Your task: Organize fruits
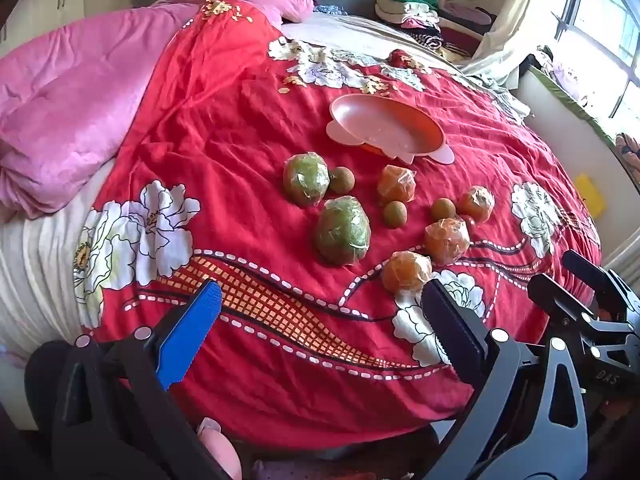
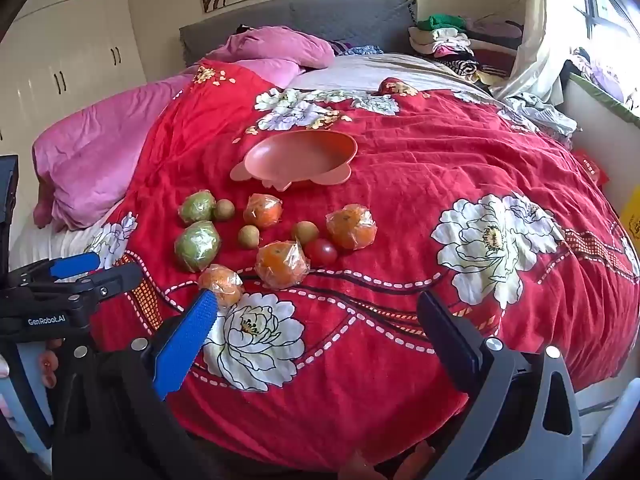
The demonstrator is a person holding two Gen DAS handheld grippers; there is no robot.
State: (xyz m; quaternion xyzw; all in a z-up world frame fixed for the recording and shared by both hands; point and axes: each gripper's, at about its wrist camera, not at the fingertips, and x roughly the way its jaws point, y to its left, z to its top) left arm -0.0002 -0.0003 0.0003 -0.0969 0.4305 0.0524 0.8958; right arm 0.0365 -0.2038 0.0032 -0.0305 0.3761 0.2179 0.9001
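Already we see fruit scattered on a red floral bedspread (image 2: 400,184), both grippers hanging over the near edge with jaws wide apart and nothing between them.

Going left to right in the right wrist view, we find the left gripper (image 2: 76,270) at the edge, then two wrapped green fruits (image 2: 197,245), three small brown round fruits (image 2: 248,236), four wrapped oranges (image 2: 352,227) and one red tomato (image 2: 321,251) tucked among them. Behind the fruit, the pink dish (image 2: 300,156) sits on the bedspread with nothing in it. Nearest us, the right gripper (image 2: 316,312) frames a white flower print, its blue finger beside the closest orange.
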